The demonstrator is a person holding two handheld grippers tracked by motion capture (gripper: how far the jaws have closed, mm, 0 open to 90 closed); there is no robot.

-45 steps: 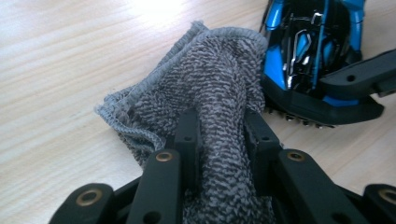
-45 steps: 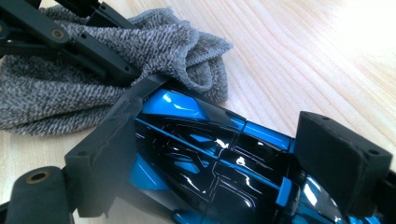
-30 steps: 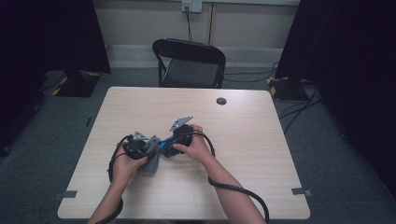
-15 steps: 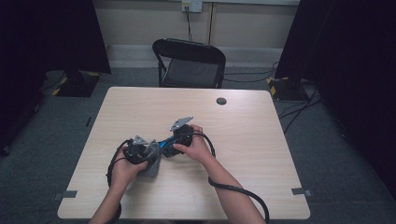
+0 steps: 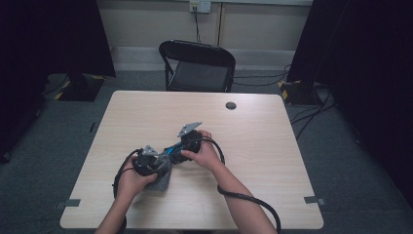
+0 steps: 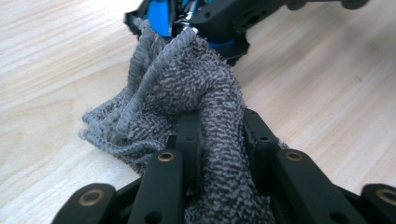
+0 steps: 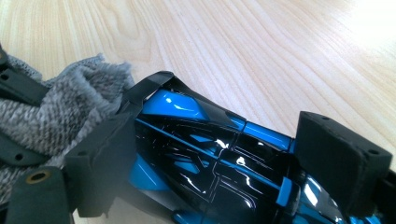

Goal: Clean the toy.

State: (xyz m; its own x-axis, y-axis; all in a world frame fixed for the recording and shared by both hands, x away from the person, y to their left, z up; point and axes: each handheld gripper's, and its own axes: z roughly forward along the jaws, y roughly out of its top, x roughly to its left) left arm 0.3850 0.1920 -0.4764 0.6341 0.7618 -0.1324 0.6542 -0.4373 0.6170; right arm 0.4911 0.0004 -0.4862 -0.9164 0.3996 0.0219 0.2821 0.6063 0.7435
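Wooden and pale, the tabletop (image 5: 272, 161) is carrying everything, with a black folding chair (image 5: 197, 66) standing at its far edge, well beyond both tongs, and a small dark round disc (image 5: 231, 105) lying on the wood between the chair and the tongs. Near the front of the tabletop the person's two hands are meeting. The left tongs (image 5: 155, 165) are clamping a grey knitted cloth (image 6: 187, 98): in the left gripper view the fabric is bunching up between the two black jaws and spilling forward past their tips, part of it resting on the wood. The right tongs (image 5: 181, 150) are gripping a glossy blue and black toy car (image 7: 210, 154), their padded jaws pressing on its two sides. The car is sitting just beyond the left tongs' tips, and the far end of the cloth is touching its bodywork. In the right gripper view the cloth is lying against the car's end, just left of the jaw.
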